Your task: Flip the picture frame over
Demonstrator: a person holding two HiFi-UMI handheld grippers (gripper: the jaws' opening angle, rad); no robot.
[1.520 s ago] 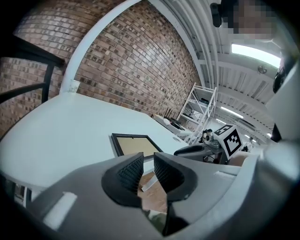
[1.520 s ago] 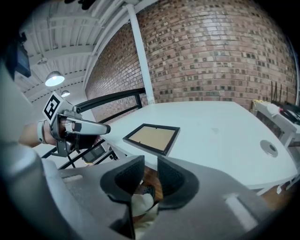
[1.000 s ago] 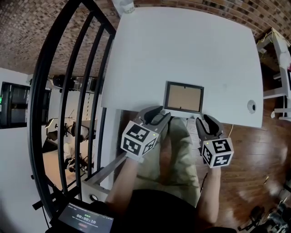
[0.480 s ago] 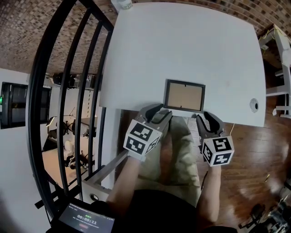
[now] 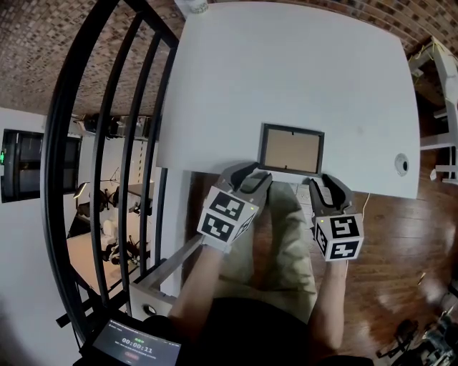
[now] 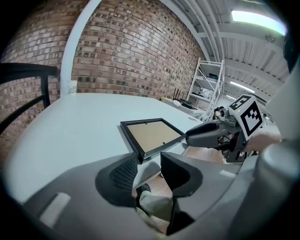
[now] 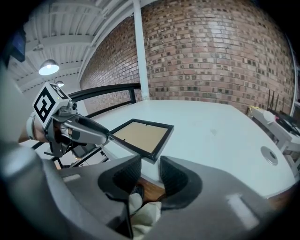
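The picture frame (image 5: 290, 150) has a black rim and a brown panel facing up. It lies flat on the white table (image 5: 286, 71), close to the near edge. My left gripper (image 5: 250, 176) hovers just off that edge at the frame's near left corner, open, with nothing between its fingers. My right gripper (image 5: 325, 183) is at the near right corner, also open and empty. In the left gripper view the frame (image 6: 152, 134) lies just beyond my left gripper (image 6: 149, 161). The right gripper view shows the frame (image 7: 140, 136) just past my right gripper (image 7: 150, 166). Neither touches the frame.
A black metal railing (image 5: 107, 143) runs along the table's left side. A round cable hole (image 5: 401, 164) sits at the table's right end, and a cup (image 5: 192, 7) stands at the far left corner. White shelving (image 5: 436, 71) is at the right. The person's legs (image 5: 275, 236) are under the near edge.
My left gripper has drifted slightly right, toward the frame's near left corner. The right gripper and the frame stay where they were.
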